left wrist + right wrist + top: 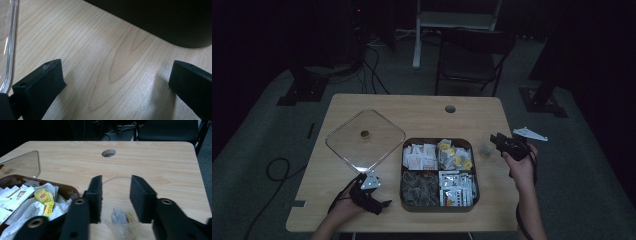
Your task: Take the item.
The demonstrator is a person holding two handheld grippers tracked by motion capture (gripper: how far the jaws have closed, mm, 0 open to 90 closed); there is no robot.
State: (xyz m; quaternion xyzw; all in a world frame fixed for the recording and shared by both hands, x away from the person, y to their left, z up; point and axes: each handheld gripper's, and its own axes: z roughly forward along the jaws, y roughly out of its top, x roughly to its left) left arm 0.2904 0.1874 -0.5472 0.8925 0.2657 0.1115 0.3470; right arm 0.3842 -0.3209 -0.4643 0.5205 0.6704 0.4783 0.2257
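i see the pale grained wooden table, then the dark brown four-compartment tray of sachets. my right gripper hovers with jaws parted over the small clear plastic cup holding a tea bag, near the right edge. my left gripper rests spread, empty, beside the clear square lid.
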